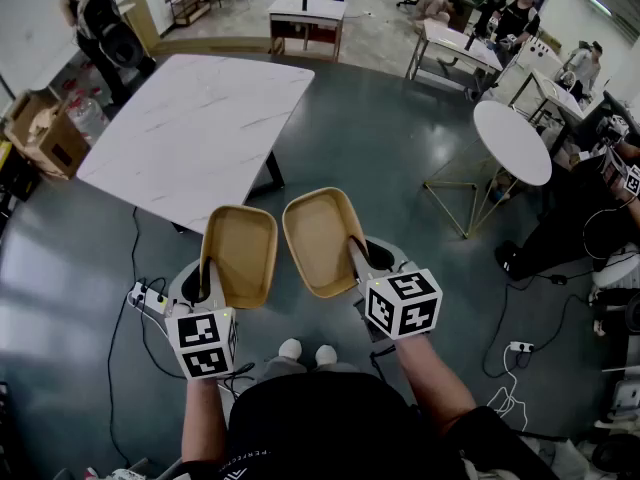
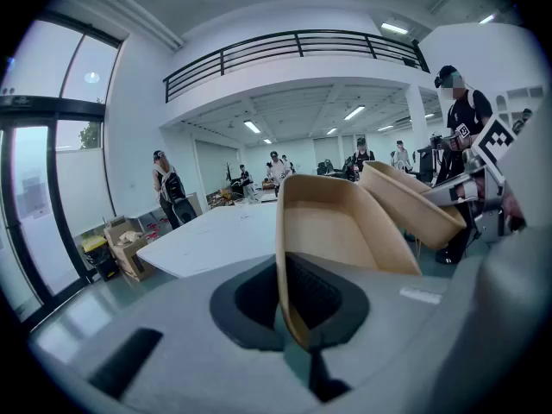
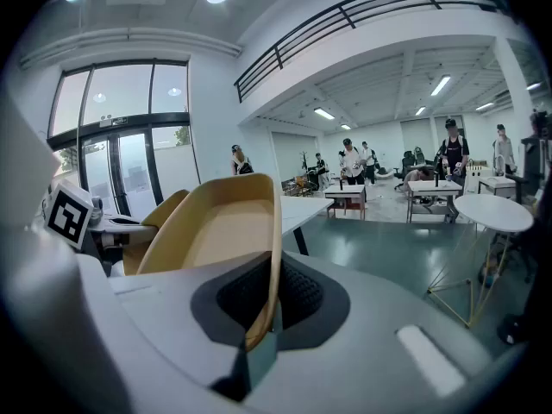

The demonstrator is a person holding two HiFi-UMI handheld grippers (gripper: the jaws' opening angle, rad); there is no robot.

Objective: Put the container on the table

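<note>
I hold two tan, shallow oval containers in the air over the floor, side by side. My left gripper (image 1: 207, 286) is shut on the near rim of the left container (image 1: 240, 254), which the left gripper view shows as a wall (image 2: 345, 231) clamped between the pads. My right gripper (image 1: 363, 260) is shut on the rim of the right container (image 1: 320, 236), seen close up (image 3: 220, 231) in its own view. The white marble table (image 1: 200, 123) stands ahead and to the left, bare, and neither container touches it.
A cardboard box (image 1: 45, 133) sits left of the table. A round white table (image 1: 512, 140) on a wire frame stands at the right, with desks (image 1: 305, 13) and several people further back. A power strip (image 1: 145, 298) and cables lie on the grey floor near my feet.
</note>
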